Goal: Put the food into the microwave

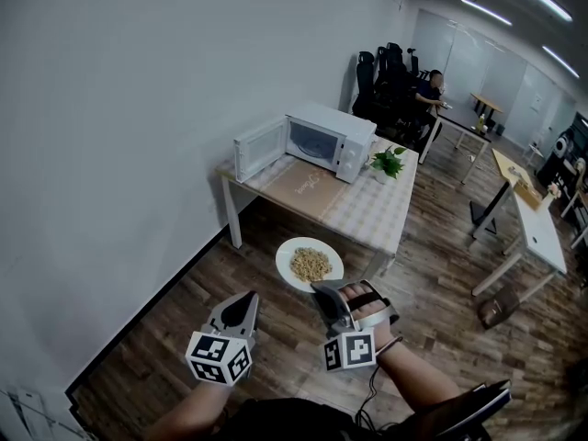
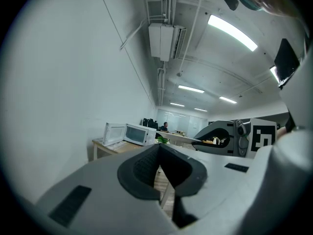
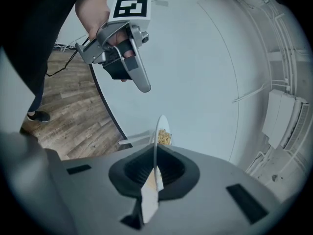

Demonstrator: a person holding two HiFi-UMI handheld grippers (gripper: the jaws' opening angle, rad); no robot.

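A white plate (image 1: 310,263) with a heap of pale noodles or grains hangs level over the wooden floor, short of the table. My right gripper (image 1: 323,289) is shut on the plate's near rim. In the right gripper view the plate (image 3: 161,129) stands edge-on between the jaws of that gripper (image 3: 155,165). The white microwave (image 1: 327,140) sits on the table (image 1: 372,214) ahead, its door (image 1: 257,149) swung open to the left. My left gripper (image 1: 246,301) is shut and holds nothing, to the left of the plate and a little nearer. In the left gripper view the microwave (image 2: 137,133) is far ahead.
A small potted plant (image 1: 388,162) stands on the table right of the microwave. A white wall runs along the left. Further desks (image 1: 537,228), black chairs (image 1: 378,73) and a seated person (image 1: 428,88) fill the right and back of the room.
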